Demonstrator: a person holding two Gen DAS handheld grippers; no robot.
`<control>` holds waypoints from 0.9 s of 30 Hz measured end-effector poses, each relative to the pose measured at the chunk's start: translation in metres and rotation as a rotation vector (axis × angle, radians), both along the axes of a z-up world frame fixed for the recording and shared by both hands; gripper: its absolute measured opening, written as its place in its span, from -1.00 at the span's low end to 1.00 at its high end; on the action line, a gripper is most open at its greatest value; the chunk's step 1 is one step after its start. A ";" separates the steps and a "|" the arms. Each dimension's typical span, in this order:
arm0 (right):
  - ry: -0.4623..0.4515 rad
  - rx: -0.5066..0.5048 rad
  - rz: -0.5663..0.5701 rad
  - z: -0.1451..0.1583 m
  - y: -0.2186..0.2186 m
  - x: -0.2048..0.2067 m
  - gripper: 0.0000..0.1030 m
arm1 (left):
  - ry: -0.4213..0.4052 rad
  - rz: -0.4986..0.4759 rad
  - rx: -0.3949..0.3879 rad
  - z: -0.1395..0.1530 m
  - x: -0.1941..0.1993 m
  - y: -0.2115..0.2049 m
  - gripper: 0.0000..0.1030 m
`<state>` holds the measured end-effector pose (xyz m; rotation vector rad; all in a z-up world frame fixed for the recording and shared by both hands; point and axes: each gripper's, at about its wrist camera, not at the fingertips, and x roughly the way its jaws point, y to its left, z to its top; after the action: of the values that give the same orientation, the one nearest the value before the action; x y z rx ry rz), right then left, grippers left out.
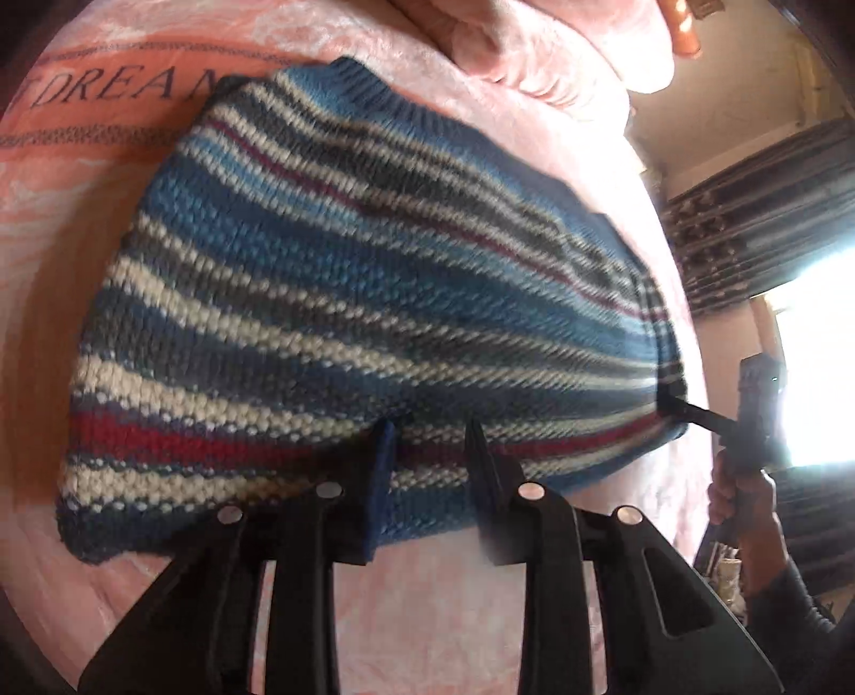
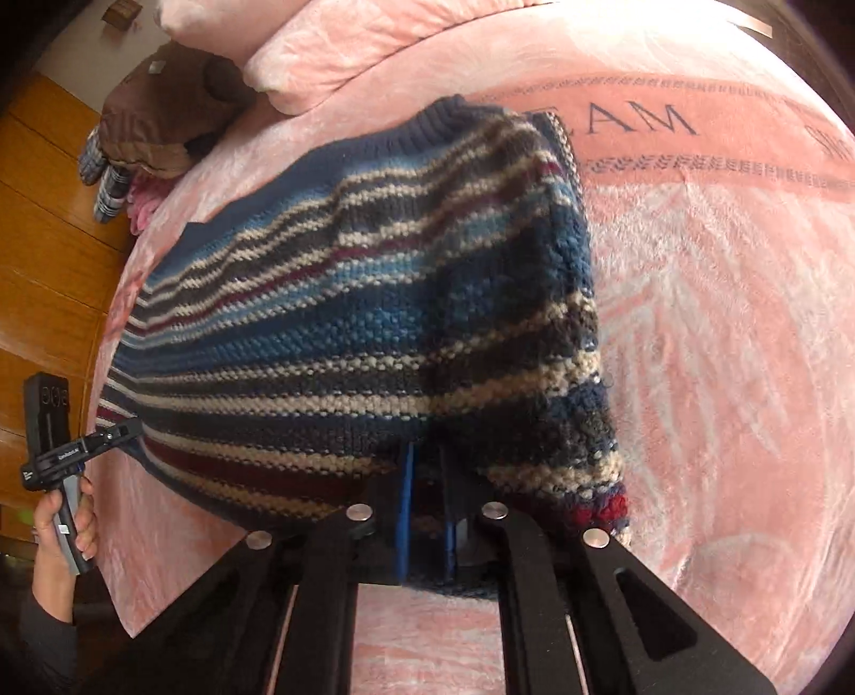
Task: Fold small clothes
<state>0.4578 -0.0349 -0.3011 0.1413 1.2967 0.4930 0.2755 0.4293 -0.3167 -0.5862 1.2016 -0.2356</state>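
A knitted sweater [image 1: 342, 278] with blue, white, grey and red stripes lies spread over a pink bed blanket [image 1: 96, 224]. My left gripper [image 1: 430, 433] is shut on its near hem, with thick knit bunched between the fingers. My right gripper [image 2: 427, 465] is shut on the same hem further along, its blue pads [image 2: 404, 497] close together around the fabric. Each view shows the other tool at the sweater's corner: the right gripper [image 1: 670, 403] held by a hand, and the left gripper [image 2: 136, 425] likewise. In the right wrist view the sweater [image 2: 374, 321] looks doubled over along its right side.
Pink pillows [image 2: 331, 48] lie at the head of the bed. A brown garment pile [image 2: 160, 117] sits at the bed's left edge, beside wooden panelling [image 2: 48, 224]. A bright window [image 1: 823, 363] and a dark curtain [image 1: 759, 224] are to the right. Bare blanket [image 2: 721, 321] stretches right of the sweater.
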 end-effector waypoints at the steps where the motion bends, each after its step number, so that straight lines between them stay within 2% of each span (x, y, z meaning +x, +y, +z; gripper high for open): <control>1: -0.003 -0.003 -0.006 0.005 0.000 -0.002 -0.86 | 0.003 0.020 -0.013 0.002 0.000 0.003 -0.70; 2: 0.003 0.013 -0.023 0.013 -0.001 -0.005 -0.75 | -0.005 0.049 -0.041 0.009 -0.003 0.007 -0.68; 4: -0.048 0.034 -0.039 0.038 -0.007 -0.015 -0.60 | -0.073 0.058 -0.100 0.025 -0.016 0.008 -0.22; 5: -0.072 0.023 -0.054 0.047 -0.012 -0.022 -0.54 | -0.088 0.053 -0.101 0.030 -0.023 0.007 -0.18; 7: -0.058 0.004 -0.071 0.043 -0.023 -0.031 -0.54 | -0.046 0.039 -0.065 0.019 -0.026 0.001 -0.14; 8: -0.037 -0.046 -0.081 0.030 -0.028 -0.030 -0.54 | -0.002 0.037 -0.019 0.011 -0.023 -0.002 -0.14; 9: -0.005 -0.078 -0.077 0.015 -0.030 -0.028 -0.57 | 0.012 0.038 -0.024 0.001 -0.023 -0.001 -0.27; 10: 0.011 -0.086 -0.073 0.004 -0.033 -0.025 -0.75 | 0.014 0.047 -0.050 -0.001 -0.020 0.000 -0.28; 11: 0.000 -0.102 -0.077 0.008 -0.032 -0.025 -0.78 | 0.030 0.050 -0.067 0.001 -0.021 0.004 -0.28; 12: -0.014 -0.114 -0.081 0.018 -0.027 -0.027 -0.73 | 0.038 0.042 -0.085 0.008 -0.020 0.005 -0.24; 13: -0.060 -0.119 -0.069 0.034 -0.017 -0.033 -0.62 | 0.027 0.025 -0.116 0.018 -0.021 0.004 -0.12; 15: -0.176 -0.125 0.029 0.063 0.020 -0.050 -0.60 | -0.027 -0.023 -0.198 0.040 -0.021 -0.003 -0.02; 17: -0.195 -0.062 0.125 0.073 0.065 -0.064 -0.59 | -0.059 -0.058 -0.243 0.052 -0.015 -0.018 0.10; 18: -0.180 -0.025 0.165 0.071 0.088 -0.069 -0.59 | -0.057 -0.064 -0.248 0.050 -0.011 -0.024 0.12; 20: -0.146 0.021 0.220 0.058 0.131 -0.074 -0.59 | 0.000 -0.053 -0.195 0.035 -0.001 -0.029 0.12; 22: -0.107 -0.003 0.272 0.034 0.168 -0.080 -0.59 | 0.108 -0.053 -0.139 0.007 0.002 -0.031 0.12; 23: -0.072 -0.050 0.299 0.015 0.182 -0.079 -0.52 | 0.141 -0.052 -0.141 -0.005 0.004 -0.029 0.02; 24: -0.045 -0.125 0.313 -0.003 0.192 -0.080 -0.52 | 0.150 -0.050 -0.171 -0.007 0.005 -0.024 -0.03; 25: -0.069 -0.145 0.312 -0.004 0.196 -0.084 -0.53 | 0.174 -0.052 -0.191 -0.002 0.008 -0.020 -0.03; 26: -0.088 -0.172 0.329 0.002 0.201 -0.087 -0.51 | 0.167 -0.052 -0.200 0.010 0.010 -0.013 0.00; 27: -0.133 -0.191 0.354 0.015 0.206 -0.095 -0.48 | 0.117 -0.057 -0.218 0.027 0.012 -0.003 0.17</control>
<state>0.3624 0.1714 -0.2863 -0.2810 1.2343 0.6640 0.2870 0.4268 -0.2892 -0.7645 1.3161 -0.3886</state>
